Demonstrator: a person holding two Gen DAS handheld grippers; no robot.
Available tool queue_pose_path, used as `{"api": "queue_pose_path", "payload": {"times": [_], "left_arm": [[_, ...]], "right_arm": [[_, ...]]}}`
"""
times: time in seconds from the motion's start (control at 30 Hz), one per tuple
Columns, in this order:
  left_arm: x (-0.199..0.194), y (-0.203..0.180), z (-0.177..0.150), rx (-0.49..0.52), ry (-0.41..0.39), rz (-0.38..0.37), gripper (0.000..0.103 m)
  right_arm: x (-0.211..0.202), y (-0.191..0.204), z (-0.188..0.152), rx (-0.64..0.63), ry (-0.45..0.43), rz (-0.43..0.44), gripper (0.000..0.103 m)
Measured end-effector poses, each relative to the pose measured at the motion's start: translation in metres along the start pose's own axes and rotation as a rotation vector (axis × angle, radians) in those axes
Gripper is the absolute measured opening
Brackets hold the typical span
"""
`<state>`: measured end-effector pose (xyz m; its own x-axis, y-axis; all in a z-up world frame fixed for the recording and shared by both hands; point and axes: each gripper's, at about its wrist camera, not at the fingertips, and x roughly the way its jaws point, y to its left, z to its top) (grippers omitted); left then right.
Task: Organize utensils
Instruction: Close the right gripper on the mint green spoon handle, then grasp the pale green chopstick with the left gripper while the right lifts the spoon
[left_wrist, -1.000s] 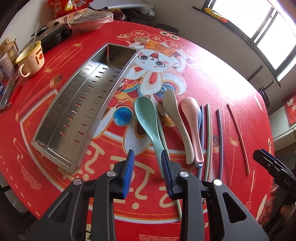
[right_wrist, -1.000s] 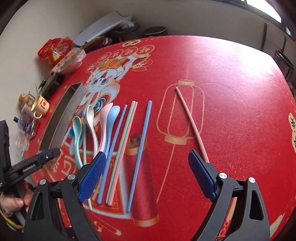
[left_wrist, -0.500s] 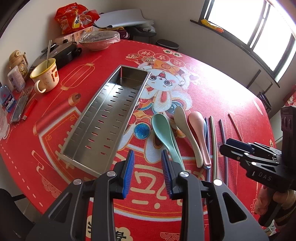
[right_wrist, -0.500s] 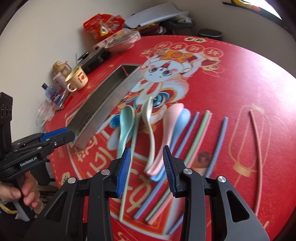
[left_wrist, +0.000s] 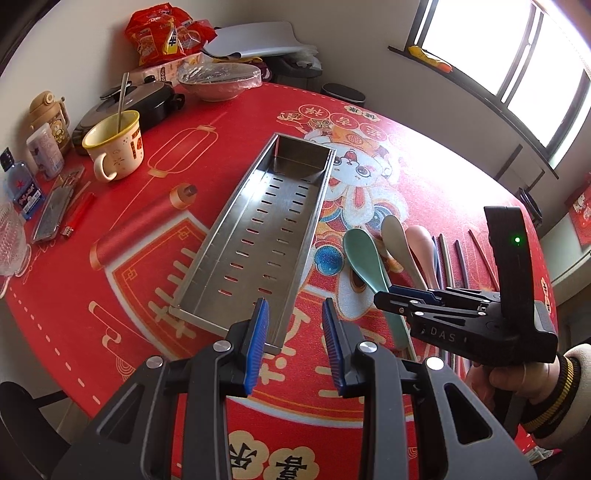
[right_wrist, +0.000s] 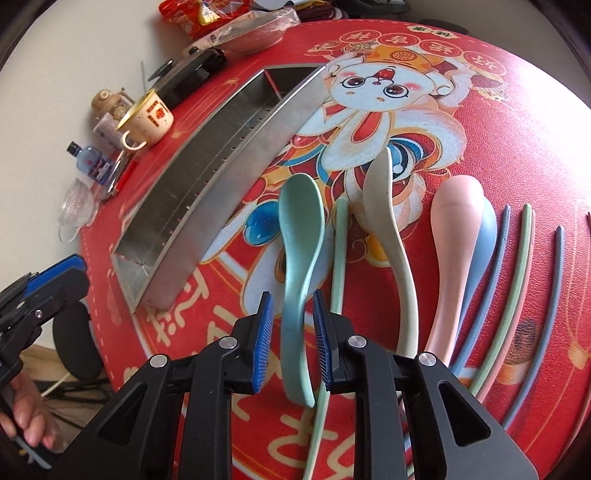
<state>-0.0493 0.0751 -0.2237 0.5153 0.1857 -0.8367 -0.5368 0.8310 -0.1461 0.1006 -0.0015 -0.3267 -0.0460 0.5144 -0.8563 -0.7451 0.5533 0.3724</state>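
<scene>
A mint green spoon (right_wrist: 301, 214) lies on the red mat, and its handle runs between the jaws of my right gripper (right_wrist: 291, 299). The jaws are closing on it; a thin gap still shows on the left side. Beside it lie a green chopstick (right_wrist: 340, 251), a beige spoon (right_wrist: 380, 192), a pink spoon (right_wrist: 454, 221) on a blue spoon (right_wrist: 487, 229), and several chopsticks (right_wrist: 517, 277). The slotted steel tray (left_wrist: 236, 192) is empty. My left gripper (left_wrist: 293, 310) hovers over its near end, slightly open, holding nothing. The left wrist view shows the right gripper (left_wrist: 384, 295) above the green spoon (left_wrist: 362, 251).
Along the far left edge of the round table stand a cream mug (left_wrist: 114, 147) with a spoon in it, a black pan (left_wrist: 147, 103), a wrapped bowl (left_wrist: 221, 81), a small bottle (left_wrist: 22, 184), a glass (left_wrist: 11, 236) and snack bags (left_wrist: 162, 33).
My right gripper swung left from the chopsticks to the green spoon, dropped lower and narrowed from wide open. My left gripper drew back toward the tray's near end, jaws unchanged.
</scene>
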Motion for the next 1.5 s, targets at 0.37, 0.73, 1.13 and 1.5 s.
{"api": "queue_pose_path", "payload": {"times": [0.37,0.73,1.13,1.5], "left_arm": [[-0.003,0.016,0.006,0.024,0.004,-0.024,0.029],[0.013,-0.019,0.015,0.109,0.057,-0.079,0.029],[0.07,-0.093,-0.005,0.165,0.255,-0.178,0.029],[0.105,-0.119,-0.011,0.099,0.249,-0.121,0.022]], "right_arm": [[0.003,0.004,-0.003,0.1,-0.017,0.042,0.007],[-0.069,-0.02,-0.022,0.242,-0.192,0.008,0.007],[-0.121,-0.073,-0.069,0.311,-0.271,-0.061,0.007],[-0.134,-0.109,-0.088,0.332,-0.285,0.007,0.007]]}}
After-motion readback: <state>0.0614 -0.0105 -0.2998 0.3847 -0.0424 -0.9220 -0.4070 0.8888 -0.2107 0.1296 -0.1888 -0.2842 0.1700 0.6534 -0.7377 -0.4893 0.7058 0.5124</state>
